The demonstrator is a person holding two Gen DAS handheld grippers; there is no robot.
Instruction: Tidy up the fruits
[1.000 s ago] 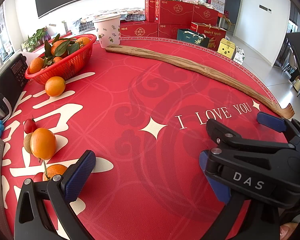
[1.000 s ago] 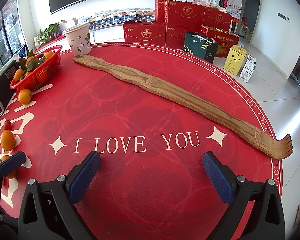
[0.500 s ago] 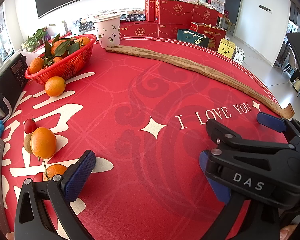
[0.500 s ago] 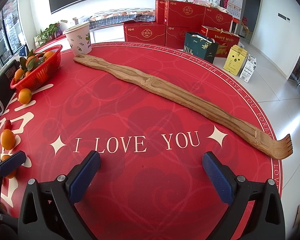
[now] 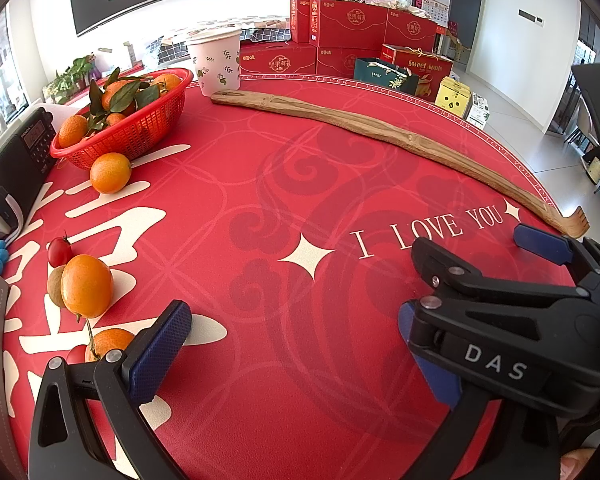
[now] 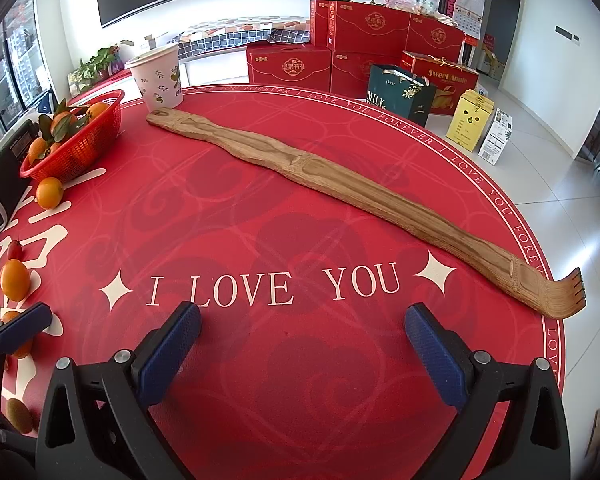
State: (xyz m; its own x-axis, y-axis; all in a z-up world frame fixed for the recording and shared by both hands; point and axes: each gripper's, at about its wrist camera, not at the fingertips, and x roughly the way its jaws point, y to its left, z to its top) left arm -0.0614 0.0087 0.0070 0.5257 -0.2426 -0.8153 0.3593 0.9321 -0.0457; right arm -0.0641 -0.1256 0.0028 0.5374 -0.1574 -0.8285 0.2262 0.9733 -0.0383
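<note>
Nothing has changed since a second ago: both the left hand-held gripper (image 5: pixel 296 354) and the right hand-held gripper (image 6: pixel 302 350) stay released and empty over the surface (image 5: pixel 260 208), so the loose oranges (image 5: pixel 87 286) near the red basket (image 5: pixel 140 132) remain ungathered.

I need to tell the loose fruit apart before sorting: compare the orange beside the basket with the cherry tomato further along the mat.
The orange is clearly bigger than the cherry tomato. The orange is orange with a dull, pitted skin; the tomato is red and glossy. The orange lies alone next to the red basket; the tomato sits by a kiwi. Both lie loose on the red mat.
</note>
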